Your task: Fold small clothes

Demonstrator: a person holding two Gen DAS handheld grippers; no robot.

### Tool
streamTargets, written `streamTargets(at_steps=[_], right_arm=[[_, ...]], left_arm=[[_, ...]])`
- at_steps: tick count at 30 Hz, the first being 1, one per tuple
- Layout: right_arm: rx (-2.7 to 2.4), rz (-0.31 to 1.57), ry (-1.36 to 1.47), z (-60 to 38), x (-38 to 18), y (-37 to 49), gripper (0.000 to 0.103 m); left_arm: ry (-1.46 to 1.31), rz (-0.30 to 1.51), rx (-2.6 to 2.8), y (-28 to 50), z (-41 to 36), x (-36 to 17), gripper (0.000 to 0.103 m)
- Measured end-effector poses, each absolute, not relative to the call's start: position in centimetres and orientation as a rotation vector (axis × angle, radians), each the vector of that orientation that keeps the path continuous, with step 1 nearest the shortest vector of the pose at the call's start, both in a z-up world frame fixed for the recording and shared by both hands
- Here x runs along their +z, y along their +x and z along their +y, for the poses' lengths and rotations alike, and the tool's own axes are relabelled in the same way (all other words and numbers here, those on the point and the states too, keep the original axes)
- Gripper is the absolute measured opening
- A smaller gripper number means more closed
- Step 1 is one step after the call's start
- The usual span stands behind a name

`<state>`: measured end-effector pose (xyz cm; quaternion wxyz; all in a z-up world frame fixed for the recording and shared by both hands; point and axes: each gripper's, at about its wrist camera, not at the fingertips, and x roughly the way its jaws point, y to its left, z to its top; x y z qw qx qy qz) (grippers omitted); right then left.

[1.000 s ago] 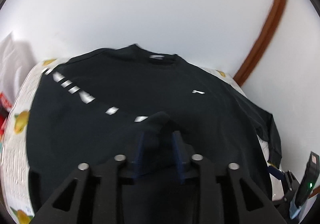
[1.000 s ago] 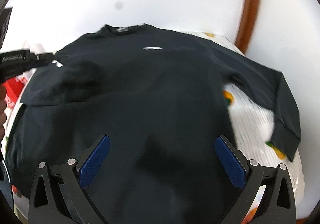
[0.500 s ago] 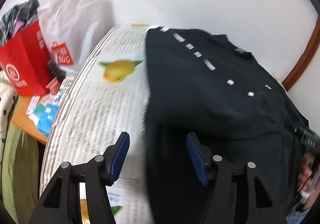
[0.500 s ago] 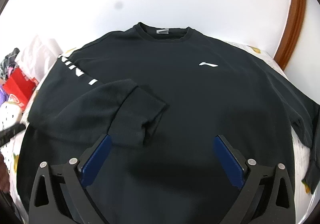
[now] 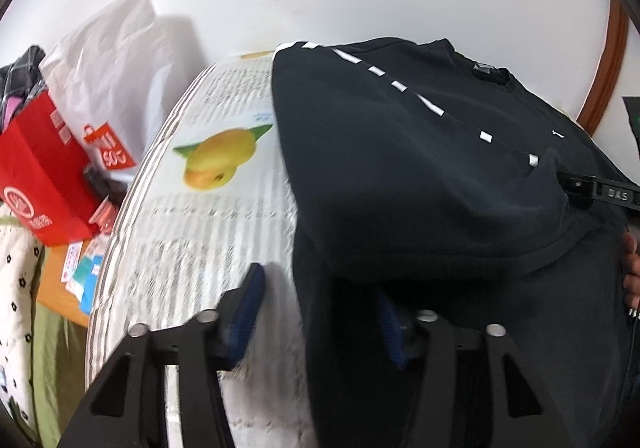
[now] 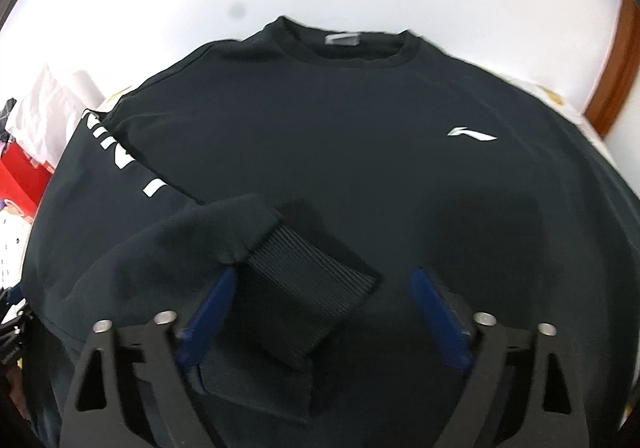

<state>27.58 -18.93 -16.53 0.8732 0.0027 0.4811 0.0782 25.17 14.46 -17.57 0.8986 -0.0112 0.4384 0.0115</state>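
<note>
A black long-sleeved sweatshirt (image 6: 360, 168) lies face up on the table, collar at the far side, white logo on the chest. Its left sleeve (image 6: 168, 244) is folded across the body, and the ribbed cuff (image 6: 316, 288) lies between the fingers of my right gripper (image 6: 324, 312), which is open around it. In the left wrist view the sweatshirt (image 5: 420, 168) covers the right half. My left gripper (image 5: 320, 312) is open at the garment's left edge, one finger over the tablecloth, the other partly hidden by cloth. The right gripper (image 5: 600, 192) shows at the far right.
The table has a white striped cloth with mango prints (image 5: 216, 164). A red bag (image 5: 36, 176) and a white plastic bag (image 5: 108, 60) stand off the table's left side. A white wall with a brown curved trim (image 5: 604, 64) lies behind.
My left gripper let go of the sleeve and swung out to the sweatshirt's left edge. My right gripper moved forward and narrowed around the folded sleeve's cuff.
</note>
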Motion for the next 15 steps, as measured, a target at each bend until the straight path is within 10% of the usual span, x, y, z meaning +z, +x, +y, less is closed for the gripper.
streamTargets(at_steps=[2, 4, 15], right_arm=[[0.208, 0.987, 0.004, -18.3, -16.6, 28.0, 0.061], [0.275, 0.98, -0.018, -17.5, -16.3, 28.2, 0.016], [0.179, 0.777, -0.064, -22.5, -10.4, 27.9, 0.015]], left_arm=[[-0.046, 0.91, 0.022, 25.6, 14.5, -17.5, 0.028], [-0.074, 0.909, 0.043, 25.8, 15.0, -17.4, 0.015], [-0.127, 0.905, 0.078, 25.4, 15.7, -17.4, 0.008]])
